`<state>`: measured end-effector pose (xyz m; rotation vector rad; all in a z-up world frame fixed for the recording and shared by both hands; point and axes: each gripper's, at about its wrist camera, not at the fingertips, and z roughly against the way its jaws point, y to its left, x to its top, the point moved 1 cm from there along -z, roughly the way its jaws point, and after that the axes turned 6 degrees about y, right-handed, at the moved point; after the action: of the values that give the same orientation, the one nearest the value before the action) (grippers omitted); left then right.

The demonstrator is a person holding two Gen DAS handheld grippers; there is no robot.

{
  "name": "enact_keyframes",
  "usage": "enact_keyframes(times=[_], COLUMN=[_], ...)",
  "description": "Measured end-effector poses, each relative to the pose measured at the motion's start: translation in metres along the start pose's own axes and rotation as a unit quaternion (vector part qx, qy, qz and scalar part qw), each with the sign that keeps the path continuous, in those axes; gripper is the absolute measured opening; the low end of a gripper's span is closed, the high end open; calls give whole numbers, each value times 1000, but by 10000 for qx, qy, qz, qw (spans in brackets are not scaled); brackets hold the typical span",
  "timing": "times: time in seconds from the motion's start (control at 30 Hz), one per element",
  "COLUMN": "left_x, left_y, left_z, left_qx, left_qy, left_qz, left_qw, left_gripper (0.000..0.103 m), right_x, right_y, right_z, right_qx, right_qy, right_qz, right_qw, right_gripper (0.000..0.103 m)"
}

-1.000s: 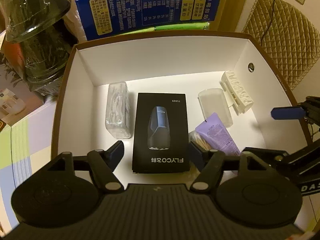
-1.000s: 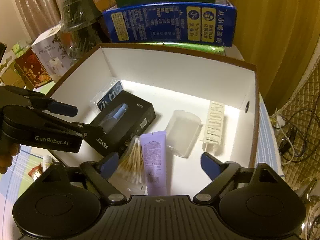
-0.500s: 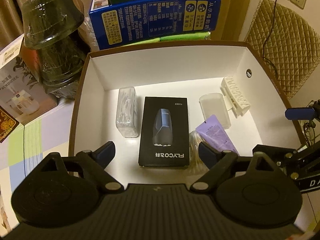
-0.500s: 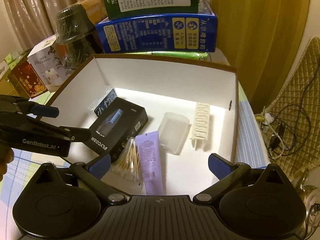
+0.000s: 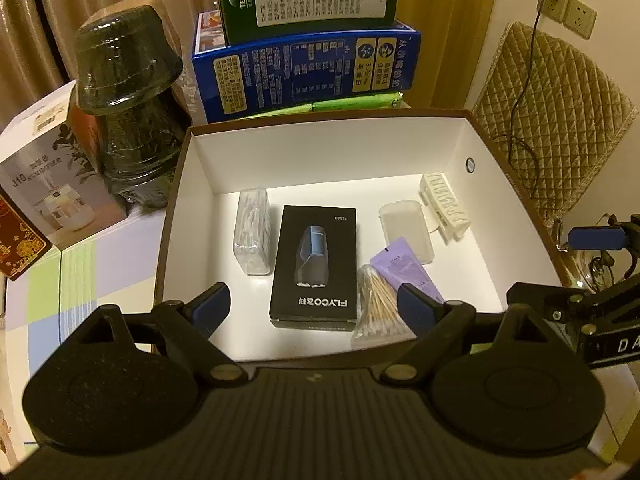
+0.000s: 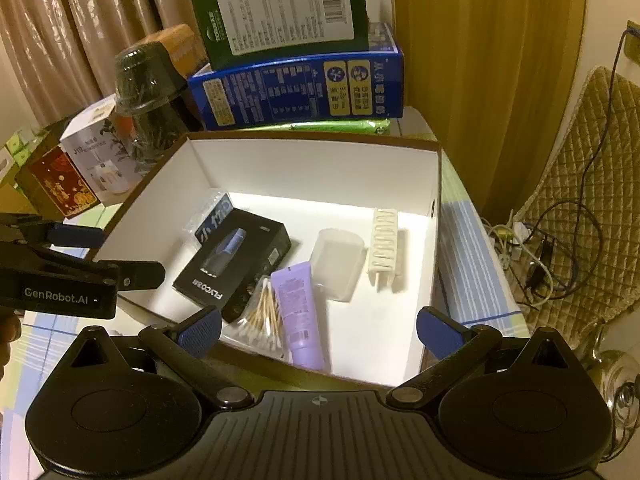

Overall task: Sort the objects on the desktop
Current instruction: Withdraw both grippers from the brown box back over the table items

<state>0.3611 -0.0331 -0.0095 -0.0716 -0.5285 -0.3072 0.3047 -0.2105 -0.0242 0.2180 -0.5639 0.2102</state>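
A: What is in the box [image 5: 460,152]?

B: Six things on its white floor. A wrapped pack [image 5: 252,236] lies far left, and the black shaver carton [image 5: 316,268] is just right of it. A bag of cotton swabs [image 5: 376,312] sits at the near edge, touching the purple tube [image 5: 408,272]. A clear case [image 5: 406,232] is beyond the tube, and a white clip [image 5: 444,204] lies by the right wall.

A: And the grippers?

B: The left gripper [image 5: 314,306] hangs over the near rim, jaws spread wide with nothing between the pads. The right gripper [image 6: 318,326] does the same above the near right corner, released and empty.

A: Anything behind?

B: A blue carton [image 6: 296,92] with a green one [image 6: 280,12] on top, against the far wall. A dark glass jar [image 5: 128,96] stands far left.
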Motion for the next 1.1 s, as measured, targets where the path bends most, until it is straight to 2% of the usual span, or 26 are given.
enact_keyframes(times=[0.3,0.63,1.1], left_x=[-20,-47,-112], left_y=[0,-4,-3], left_z=[26,68,124], left_qx=[42,112,242], left_qy=[-134,-465,-739], left_qz=[94,212,578], left_qw=[9999,9986,9953], left_gripper=[88,88,91], right_x=[-12,-34,-95], right_y=[8,20,35], right_z=[25,57,96], right_qx=[79,222,458], right_qy=[-147,-402,-515], right_qz=[19,81,191], right_qw=[9999,9989,9974], right_gripper=[101,101,101])
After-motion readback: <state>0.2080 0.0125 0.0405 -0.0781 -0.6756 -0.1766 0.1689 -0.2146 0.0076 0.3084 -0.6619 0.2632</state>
